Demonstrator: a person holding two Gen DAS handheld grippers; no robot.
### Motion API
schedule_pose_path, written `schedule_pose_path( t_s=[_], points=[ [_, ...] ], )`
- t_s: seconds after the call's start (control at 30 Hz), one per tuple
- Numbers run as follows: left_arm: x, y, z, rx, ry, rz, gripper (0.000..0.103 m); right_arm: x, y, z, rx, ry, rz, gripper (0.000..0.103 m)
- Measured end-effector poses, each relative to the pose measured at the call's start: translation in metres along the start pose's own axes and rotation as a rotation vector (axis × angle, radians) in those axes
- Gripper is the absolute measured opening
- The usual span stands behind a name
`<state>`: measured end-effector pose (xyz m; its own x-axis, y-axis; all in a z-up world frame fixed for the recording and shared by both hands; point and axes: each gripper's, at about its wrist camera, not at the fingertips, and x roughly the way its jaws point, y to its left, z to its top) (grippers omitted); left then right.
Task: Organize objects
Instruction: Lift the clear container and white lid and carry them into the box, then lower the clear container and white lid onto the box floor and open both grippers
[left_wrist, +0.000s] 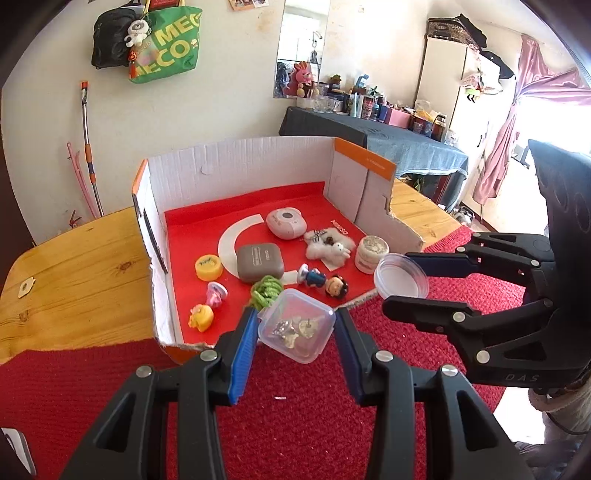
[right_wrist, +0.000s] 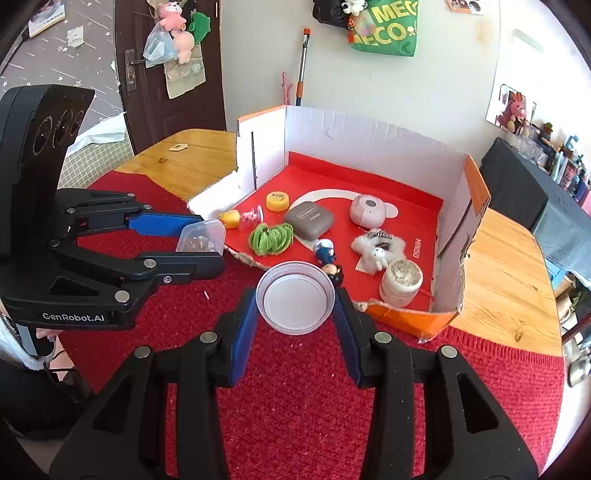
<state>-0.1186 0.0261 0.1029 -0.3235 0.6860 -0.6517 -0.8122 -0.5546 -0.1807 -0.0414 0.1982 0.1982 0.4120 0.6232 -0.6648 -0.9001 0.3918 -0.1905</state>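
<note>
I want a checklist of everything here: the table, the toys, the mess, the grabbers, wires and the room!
Surface: wooden table with a red woven mat in front.
Job's things: small clear square plastic tub holding tiny metal bits; round clear plastic lid; torn white cardboard box with red floor.
Clutter: in the box, grey case, yellow cap, green hair ties, white fluffy toy, figurines.
Grippers: left gripper shut on the tub; right gripper shut on the lid.
Cables: nothing seen.
Surroundings: green tote bag on the wall, cluttered side table, pink curtain.
</note>
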Motion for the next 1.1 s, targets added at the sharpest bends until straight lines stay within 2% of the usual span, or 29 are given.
schedule_pose_path(
  t_s=[0.33,0.57,0.83,1.1],
  points=[
    [0.037,0.025,0.050,-0.047,0.031,0.063,0.044,0.021,-0.033,0.065,0.019,0.023,-0.044,0.039],
    [0.073,0.045,0.068,-0.132,0.075,0.088,0.044,0.068,-0.059,0.108,0.059,0.108,-0.054,0.040],
    [0.105,0.050,0.084,-0.162,0.133,0.123,0.044,0.120,-0.081,0.132,0.141,0.218,-0.024,0.040],
    [0.130,0.054,0.089,-0.190,0.181,0.119,0.044,0.162,-0.094,0.145,0.215,0.317,-0.003,0.040]
  ],
)
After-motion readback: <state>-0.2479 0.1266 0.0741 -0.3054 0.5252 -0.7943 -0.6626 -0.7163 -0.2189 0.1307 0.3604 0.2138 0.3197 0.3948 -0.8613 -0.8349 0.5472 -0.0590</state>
